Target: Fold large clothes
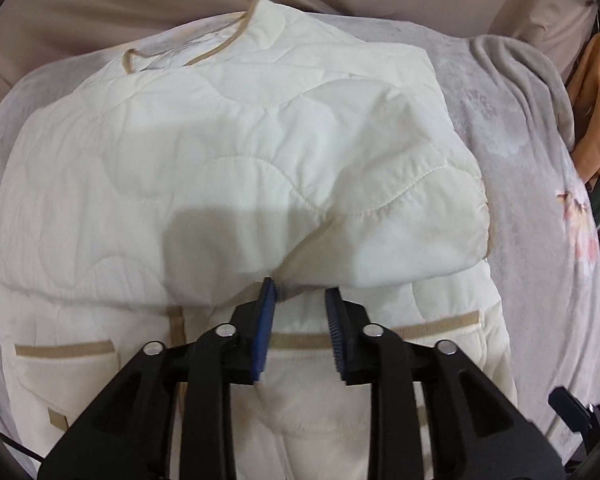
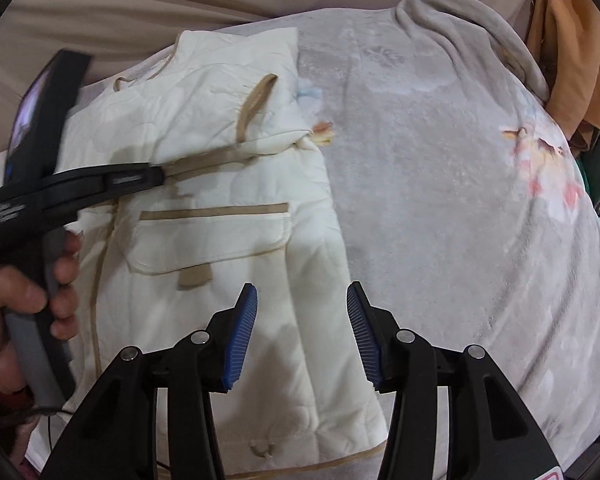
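Note:
A cream quilted jacket [image 1: 220, 160] with tan trim lies spread on the bed. One sleeve [image 1: 380, 200] is folded across its body. My left gripper [image 1: 300, 300] hovers at that sleeve's lower edge, its blue pads a little apart and pressing on nothing. From the right wrist view the left gripper [image 2: 158, 176] comes in from the left, its tip at a tan-trimmed edge of the jacket [image 2: 228, 240], with a hand [image 2: 28, 292] on its grip. My right gripper [image 2: 302, 300] stands open above the jacket's right side, below the pocket flap [image 2: 212, 240], holding nothing.
A grey floral blanket [image 2: 440, 200] covers the bed to the right of the jacket. A bunched grey fleece [image 2: 460, 20] lies at the far right. Orange cloth [image 2: 572, 48] hangs beyond the bed's edge. Beige fabric [image 1: 140, 0] rises behind the bed.

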`<state>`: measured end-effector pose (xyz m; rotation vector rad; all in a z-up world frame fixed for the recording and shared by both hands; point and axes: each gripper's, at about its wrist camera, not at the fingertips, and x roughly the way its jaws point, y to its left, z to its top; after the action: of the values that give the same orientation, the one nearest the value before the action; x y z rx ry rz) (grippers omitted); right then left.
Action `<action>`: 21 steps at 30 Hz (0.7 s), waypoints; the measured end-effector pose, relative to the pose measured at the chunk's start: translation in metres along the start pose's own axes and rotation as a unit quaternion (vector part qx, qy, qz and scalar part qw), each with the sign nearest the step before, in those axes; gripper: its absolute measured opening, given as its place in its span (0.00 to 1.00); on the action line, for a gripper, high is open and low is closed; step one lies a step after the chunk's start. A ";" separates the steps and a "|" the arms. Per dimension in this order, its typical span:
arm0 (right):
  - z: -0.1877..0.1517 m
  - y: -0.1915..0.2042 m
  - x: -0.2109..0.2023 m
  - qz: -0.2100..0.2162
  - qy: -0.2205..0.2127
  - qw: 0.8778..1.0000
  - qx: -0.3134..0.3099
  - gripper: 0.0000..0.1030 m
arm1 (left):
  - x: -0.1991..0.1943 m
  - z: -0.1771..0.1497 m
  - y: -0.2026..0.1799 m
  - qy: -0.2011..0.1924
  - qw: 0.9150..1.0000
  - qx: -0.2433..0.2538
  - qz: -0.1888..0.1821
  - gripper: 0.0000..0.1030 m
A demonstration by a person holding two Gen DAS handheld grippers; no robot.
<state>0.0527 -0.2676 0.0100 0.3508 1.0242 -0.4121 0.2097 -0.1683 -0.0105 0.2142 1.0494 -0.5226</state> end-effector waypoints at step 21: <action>0.092 0.060 0.034 0.037 -0.047 0.998 -0.008 0.57 | -0.063 -0.016 0.145 -0.044 0.992 -0.085 0.083 0.36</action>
<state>0.1655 -0.2642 0.0296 0.3508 0.9201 -0.3497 0.2463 -0.0175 0.0248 0.1251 0.9757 -0.2889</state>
